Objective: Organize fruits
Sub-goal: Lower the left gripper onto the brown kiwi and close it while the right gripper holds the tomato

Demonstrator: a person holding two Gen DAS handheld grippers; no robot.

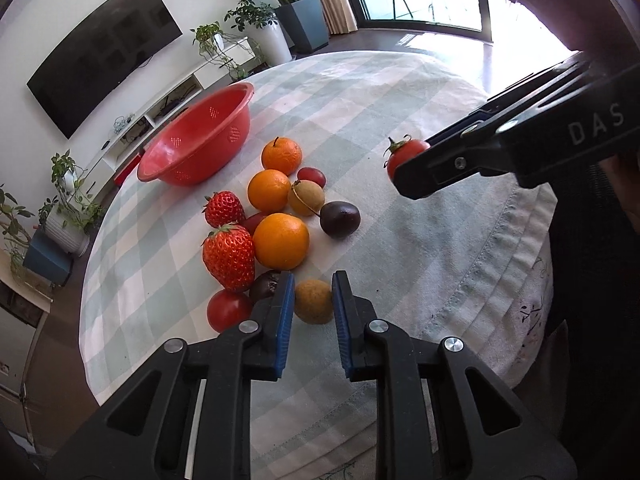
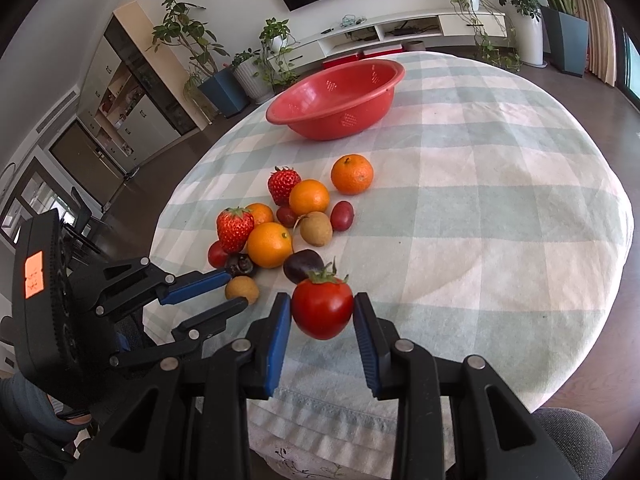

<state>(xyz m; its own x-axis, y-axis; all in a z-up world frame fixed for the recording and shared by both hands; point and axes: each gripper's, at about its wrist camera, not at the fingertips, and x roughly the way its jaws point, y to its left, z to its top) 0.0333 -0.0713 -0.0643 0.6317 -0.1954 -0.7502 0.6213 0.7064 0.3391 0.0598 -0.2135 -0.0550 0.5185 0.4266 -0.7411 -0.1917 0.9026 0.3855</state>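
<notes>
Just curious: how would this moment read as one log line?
left gripper: shut on longan | right gripper: shut on tomato | red basket: empty

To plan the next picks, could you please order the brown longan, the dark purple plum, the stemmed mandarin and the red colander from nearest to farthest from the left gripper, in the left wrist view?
1. Round brown longan, between the left gripper pads.
2. Dark purple plum, ahead, slightly right.
3. Stemmed orange mandarin, farther ahead.
4. Red plastic colander, far left.
</notes>
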